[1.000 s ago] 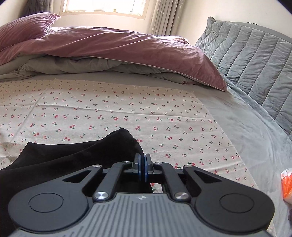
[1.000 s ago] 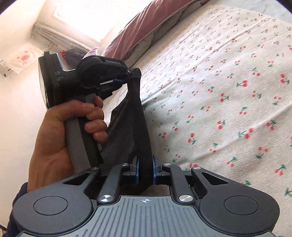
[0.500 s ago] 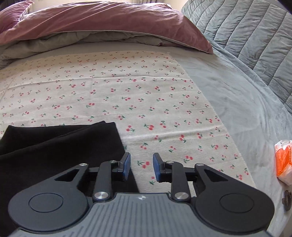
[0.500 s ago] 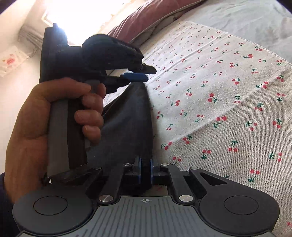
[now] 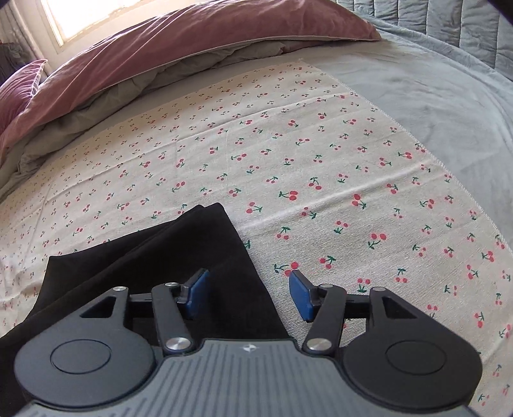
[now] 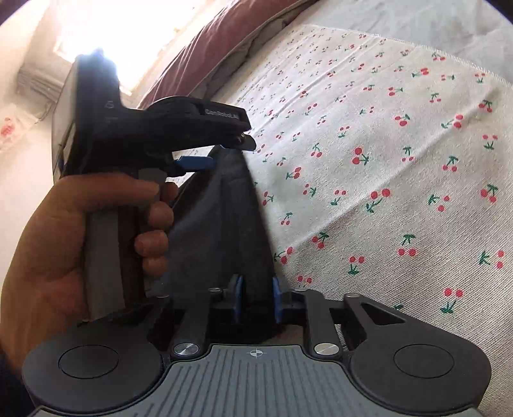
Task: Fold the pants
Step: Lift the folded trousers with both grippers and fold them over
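Note:
The black pants (image 5: 154, 256) lie folded on the cherry-print cloth (image 5: 320, 154), at the lower left of the left wrist view. My left gripper (image 5: 248, 292) is wide open just above the pants' right edge, holding nothing. In the right wrist view the left gripper (image 6: 224, 150) shows in the person's hand, open over the pants (image 6: 224, 231). My right gripper (image 6: 256, 298) has its jaws partly parted around the pants' edge; the blue pads stand a little off the cloth.
A maroon and grey duvet (image 5: 192, 48) is piled at the far side of the bed. A grey bedspread (image 5: 433, 96) and a quilted grey headboard (image 5: 449, 25) lie to the right. A bright window (image 5: 80, 16) is at the back.
My left gripper let go of the pants and opened wide; the pants dropped flat on the cloth. My right gripper's jaws have parted from a tight grip.

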Motion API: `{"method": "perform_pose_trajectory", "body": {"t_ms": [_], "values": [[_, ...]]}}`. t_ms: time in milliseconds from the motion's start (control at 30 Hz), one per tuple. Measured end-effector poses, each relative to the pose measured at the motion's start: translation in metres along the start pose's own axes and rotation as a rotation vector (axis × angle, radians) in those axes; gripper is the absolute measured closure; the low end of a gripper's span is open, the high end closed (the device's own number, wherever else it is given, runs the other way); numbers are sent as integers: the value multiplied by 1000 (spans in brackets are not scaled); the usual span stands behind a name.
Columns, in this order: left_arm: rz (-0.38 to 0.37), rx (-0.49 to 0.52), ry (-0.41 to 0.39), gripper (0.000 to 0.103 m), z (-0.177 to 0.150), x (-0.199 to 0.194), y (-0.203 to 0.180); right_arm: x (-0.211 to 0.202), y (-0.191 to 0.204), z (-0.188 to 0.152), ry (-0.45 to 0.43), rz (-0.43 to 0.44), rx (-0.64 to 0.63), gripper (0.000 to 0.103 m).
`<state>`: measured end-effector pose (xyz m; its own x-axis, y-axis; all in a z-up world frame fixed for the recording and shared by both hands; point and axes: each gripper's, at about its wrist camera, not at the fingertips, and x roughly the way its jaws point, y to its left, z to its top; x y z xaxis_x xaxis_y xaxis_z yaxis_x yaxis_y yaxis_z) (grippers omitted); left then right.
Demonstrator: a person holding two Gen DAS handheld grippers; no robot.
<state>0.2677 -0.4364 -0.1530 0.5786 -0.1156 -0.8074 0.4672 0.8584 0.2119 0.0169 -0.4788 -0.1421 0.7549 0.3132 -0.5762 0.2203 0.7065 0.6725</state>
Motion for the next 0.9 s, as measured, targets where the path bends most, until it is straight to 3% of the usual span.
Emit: {"method": "perform_pose_trajectory", "body": {"t_ms": [100,133,233,567,733,900], "values": [[-18,4,17,39,-3,5,4,-13,24,-4,-82,9,-131,94],[-31,-2,22,43,-3,3,9,-16,31,-6,-100,6,-165,94],[-61,-62,36,92,-1,-1,30,-18,46,-11,-144,10,-239,94],[-348,-347,-118,93,-17,-61,152,-25,123,-37,-219,111,-525,94],[-403,-409,-206,93,-46,-88,217,-10,173,-64,-208,133,-664,94],[-436,-513,-237,93,-81,-87,283,14,221,-94,-184,132,-780,94]]}}
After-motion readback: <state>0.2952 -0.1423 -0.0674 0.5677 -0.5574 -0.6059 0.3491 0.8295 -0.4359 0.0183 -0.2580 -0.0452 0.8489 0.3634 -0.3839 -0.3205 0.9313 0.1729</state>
